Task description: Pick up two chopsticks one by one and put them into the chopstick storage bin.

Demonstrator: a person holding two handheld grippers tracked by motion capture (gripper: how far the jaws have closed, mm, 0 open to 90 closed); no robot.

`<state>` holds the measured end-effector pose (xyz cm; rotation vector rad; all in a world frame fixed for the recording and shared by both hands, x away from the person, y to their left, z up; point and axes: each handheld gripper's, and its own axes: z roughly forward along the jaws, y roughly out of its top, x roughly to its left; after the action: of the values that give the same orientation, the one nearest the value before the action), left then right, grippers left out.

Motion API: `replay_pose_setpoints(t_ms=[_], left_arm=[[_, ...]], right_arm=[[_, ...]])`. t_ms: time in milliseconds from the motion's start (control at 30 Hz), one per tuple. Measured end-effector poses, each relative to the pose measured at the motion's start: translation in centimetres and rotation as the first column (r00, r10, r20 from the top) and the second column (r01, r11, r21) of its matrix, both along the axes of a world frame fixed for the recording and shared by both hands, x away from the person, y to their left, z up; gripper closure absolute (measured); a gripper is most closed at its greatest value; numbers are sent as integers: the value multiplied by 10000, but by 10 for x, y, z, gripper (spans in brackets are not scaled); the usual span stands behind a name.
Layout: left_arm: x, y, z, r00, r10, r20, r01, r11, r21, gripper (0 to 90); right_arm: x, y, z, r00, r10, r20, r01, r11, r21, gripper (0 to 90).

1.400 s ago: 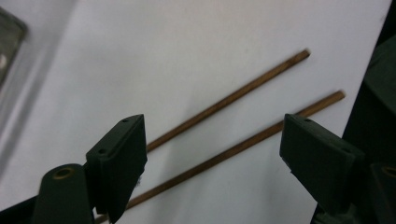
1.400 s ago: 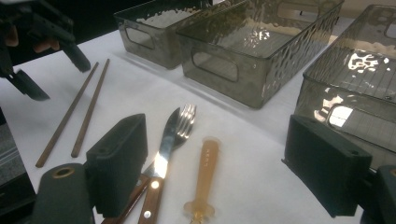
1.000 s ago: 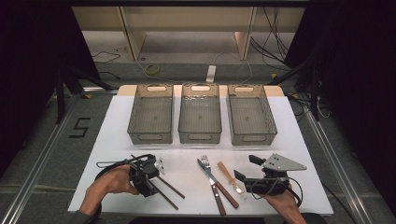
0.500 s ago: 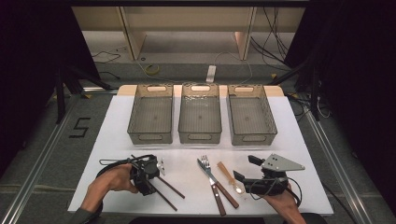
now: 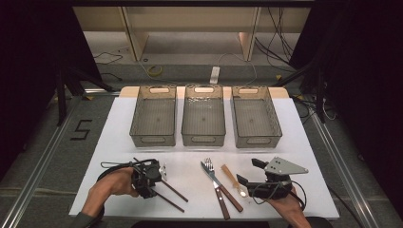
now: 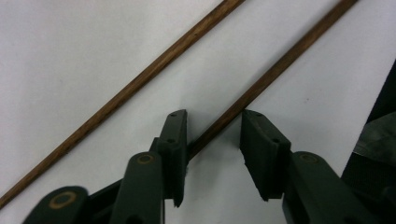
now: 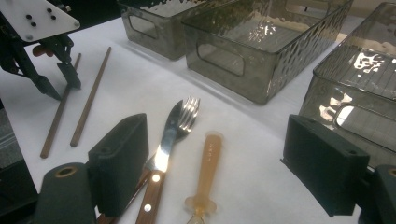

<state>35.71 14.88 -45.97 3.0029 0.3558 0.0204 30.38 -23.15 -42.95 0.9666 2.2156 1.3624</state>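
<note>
High view: floor marking "5" (image 5: 81, 129) off table's (image 5: 119, 137) left edge. Left gripper (image 6: 212, 140) jaws apart, astride one chopstick (image 6: 280, 67); right gripper (image 7: 219, 163) jaws wide, nothing held.

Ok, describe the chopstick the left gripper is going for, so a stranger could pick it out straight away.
On the white table, look in front of the leftmost of the three bins, near the front edge. Two thin dark wooden chopsticks lie there side by side, slanting alike. The one wanted is the chopstick that runs between the open fingers of the left gripper; its twin lies outside them.
</note>
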Motion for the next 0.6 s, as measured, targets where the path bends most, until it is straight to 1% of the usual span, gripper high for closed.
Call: replay_pose_setpoints(t_ms=[67,100,200,233,267,433,467,600], left_arm=[[-2,0,0,10000,47,5,-47,10000,-7,655],[-2,1,0,10000,-36,-13,36,10000,39,665],[-4,2,0,9999,-112,-27,112,9999,11,681],[-5,3,0,10000,-48,-48,48,10000,-73,681],[-5,4,0,9999,-125,-98,125,9999,-19,691],[-10,7,0,9998,-201,-80,200,9998,-61,718],[-10,7,0,9995,-288,-99,288,9996,38,730],[-13,6,0,9992,-398,-78,398,9992,89,754]], right_arm=[[0,0,0,10000,1,-33,-1,10000,-97,231],[0,0,0,10000,-1,-44,0,9999,-103,231],[0,0,0,10000,27,-45,-27,9999,-146,231],[0,0,0,10000,27,-45,-27,9999,-146,231],[0,0,0,10000,-1,-36,1,9999,-158,231],[1,0,0,10000,-15,-42,14,9999,-165,231],[0,0,0,10000,-10,-48,9,9998,-183,231],[0,1,0,10000,18,-75,-20,9997,-224,231]])
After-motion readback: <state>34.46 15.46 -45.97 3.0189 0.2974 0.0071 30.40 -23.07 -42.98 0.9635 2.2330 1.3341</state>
